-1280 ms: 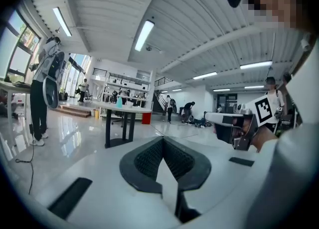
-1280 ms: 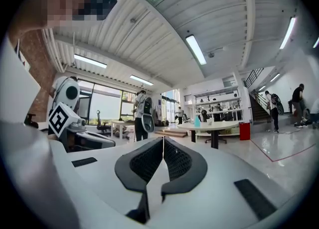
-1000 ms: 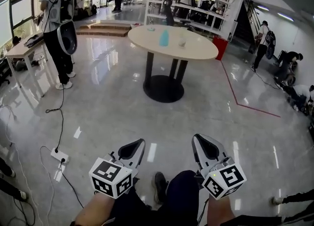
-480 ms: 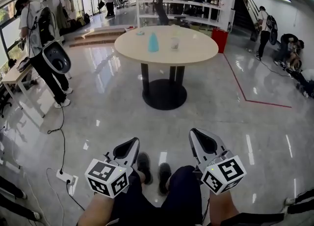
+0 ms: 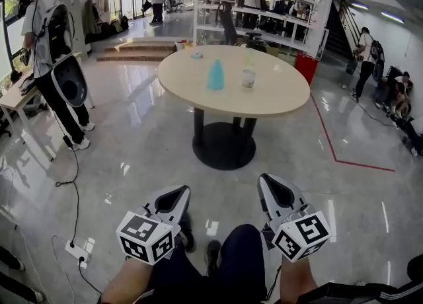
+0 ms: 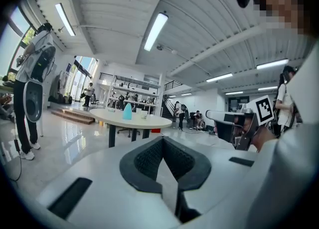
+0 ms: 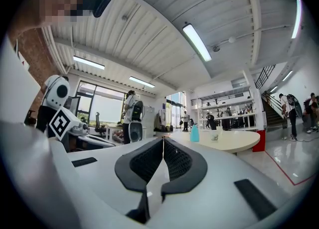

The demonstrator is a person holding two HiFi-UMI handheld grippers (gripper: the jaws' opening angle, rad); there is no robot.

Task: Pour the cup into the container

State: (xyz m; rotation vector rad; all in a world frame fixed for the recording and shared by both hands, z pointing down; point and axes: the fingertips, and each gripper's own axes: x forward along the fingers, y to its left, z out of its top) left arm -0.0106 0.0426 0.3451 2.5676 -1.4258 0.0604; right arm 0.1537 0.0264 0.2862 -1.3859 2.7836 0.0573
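- My left gripper (image 5: 176,198) was held with jaws pressed together, empty.
- My right gripper (image 5: 277,193) was closed too, gripping nothing.
- The cup (image 5: 248,79) stood near the blue container (image 5: 216,75) on the round table (image 5: 277,101).

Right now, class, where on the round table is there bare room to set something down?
The round table is bare along its near edge and right side. The middle is taken: blue vessel and clear cup, side by side.

Left gripper (image 5: 173,200) and right gripper (image 5: 277,195) point forward, both closed, empty.
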